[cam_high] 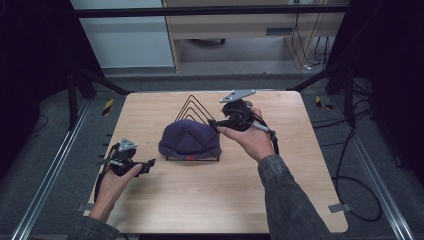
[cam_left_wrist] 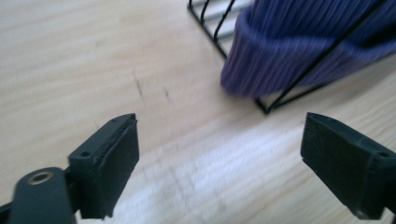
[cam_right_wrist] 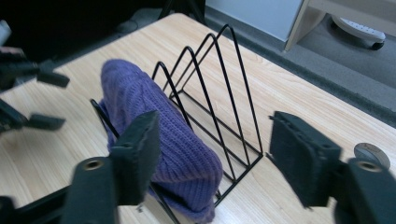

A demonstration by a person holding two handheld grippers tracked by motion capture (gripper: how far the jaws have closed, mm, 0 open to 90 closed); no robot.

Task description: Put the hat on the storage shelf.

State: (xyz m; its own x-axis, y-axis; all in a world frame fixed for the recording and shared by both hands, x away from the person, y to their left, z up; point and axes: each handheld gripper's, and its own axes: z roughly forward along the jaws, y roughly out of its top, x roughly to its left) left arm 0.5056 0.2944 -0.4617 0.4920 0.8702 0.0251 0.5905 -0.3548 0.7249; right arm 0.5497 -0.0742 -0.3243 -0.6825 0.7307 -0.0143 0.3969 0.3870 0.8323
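On the table [cam_high: 200, 200], we hold both grippers, left [cam_high: 150, 164] and right [cam_high: 214, 122], open and empty beside a purple hat [cam_high: 190, 139] in a wire rack [cam_high: 192, 107].

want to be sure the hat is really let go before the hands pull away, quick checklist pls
1. Left gripper open, nothing between its jaws: ok.
2. Right gripper open, off the purple knit hat: ok.
3. Hat resting in the black wire rack, in its front slot: ok.
4. Hat fully seated: cannot tell; its brim bulges past the rack's front wires in the left gripper view.
5. Rack flat on the wooden table: ok.
6. Right gripper close beside the rack's wires, so pull back with care: not ok.
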